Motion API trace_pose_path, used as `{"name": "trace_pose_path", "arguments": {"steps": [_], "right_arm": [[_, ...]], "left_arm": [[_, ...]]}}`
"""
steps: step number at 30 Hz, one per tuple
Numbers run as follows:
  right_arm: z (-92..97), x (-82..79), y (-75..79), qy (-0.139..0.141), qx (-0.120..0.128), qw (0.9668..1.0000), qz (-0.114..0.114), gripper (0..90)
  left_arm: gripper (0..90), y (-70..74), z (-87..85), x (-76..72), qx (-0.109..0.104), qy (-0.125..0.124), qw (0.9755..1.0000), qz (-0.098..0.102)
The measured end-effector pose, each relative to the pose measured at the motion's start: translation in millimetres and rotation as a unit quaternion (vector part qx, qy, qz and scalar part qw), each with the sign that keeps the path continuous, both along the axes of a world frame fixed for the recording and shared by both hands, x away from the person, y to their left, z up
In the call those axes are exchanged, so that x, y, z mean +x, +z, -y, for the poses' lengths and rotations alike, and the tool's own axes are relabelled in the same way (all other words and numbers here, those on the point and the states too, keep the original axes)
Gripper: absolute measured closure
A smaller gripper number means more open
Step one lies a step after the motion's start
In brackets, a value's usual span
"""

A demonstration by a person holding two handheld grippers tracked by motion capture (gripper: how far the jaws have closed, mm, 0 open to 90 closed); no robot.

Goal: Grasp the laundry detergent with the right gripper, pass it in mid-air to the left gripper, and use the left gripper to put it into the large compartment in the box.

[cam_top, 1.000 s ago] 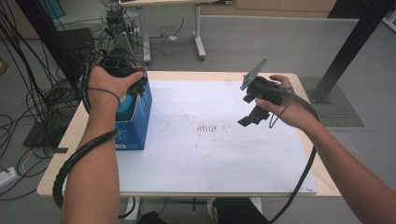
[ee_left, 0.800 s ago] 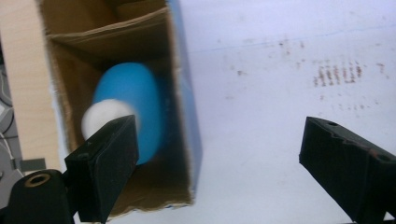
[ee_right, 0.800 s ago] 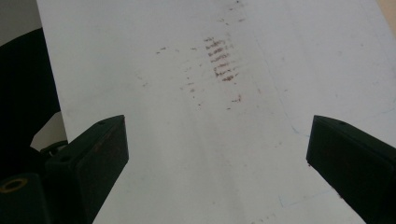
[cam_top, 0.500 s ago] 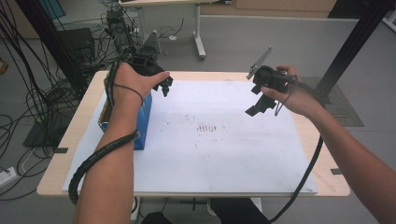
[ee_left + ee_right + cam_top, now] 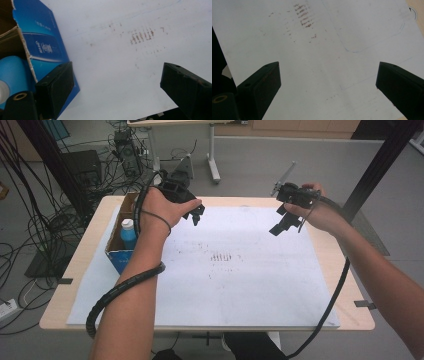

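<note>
I have the left hand-held gripper (image 5: pixel 196 215) hanging with its jaws spread and nothing between them, near the far left corner of the worktop (image 5: pixel 345 320). The blue box (image 5: pixel 116 255) stands at the worktop's left edge, just beside that gripper and on its left, its long axis running from near edge to far edge. The right hand-held gripper (image 5: pixel 281 226), also open and empty, is well apart from it. I count one box, one blue bottle (image 5: pixel 128 233) upright inside, two grippers.

High view above the table (image 5: pixel 345 320); both tool views close over its stained white sheet (image 5: pixel 125 62).
</note>
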State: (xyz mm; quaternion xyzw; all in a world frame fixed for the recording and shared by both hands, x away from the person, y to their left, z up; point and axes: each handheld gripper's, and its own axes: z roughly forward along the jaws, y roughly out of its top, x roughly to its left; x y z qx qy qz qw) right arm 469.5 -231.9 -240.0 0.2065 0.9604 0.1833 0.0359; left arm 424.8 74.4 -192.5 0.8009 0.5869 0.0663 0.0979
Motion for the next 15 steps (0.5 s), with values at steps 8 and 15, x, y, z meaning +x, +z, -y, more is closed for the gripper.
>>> {"name": "trace_pose_path", "arguments": {"steps": [8, 15], "right_arm": [[15.3, 22.1, 3.6, -0.032, -0.010, 0.9994, -0.006, 6.0], [21.2, 32.7, 3.9, -0.042, -0.016, 0.9989, -0.013, 6.0]], "left_arm": [[12.3, -2.9, 11.5, 2.1, -0.001, -0.015, 0.9999, -0.005], [12.3, -4.7, 16.4, 4.5, -0.002, -0.020, 0.9998, -0.007]]}}
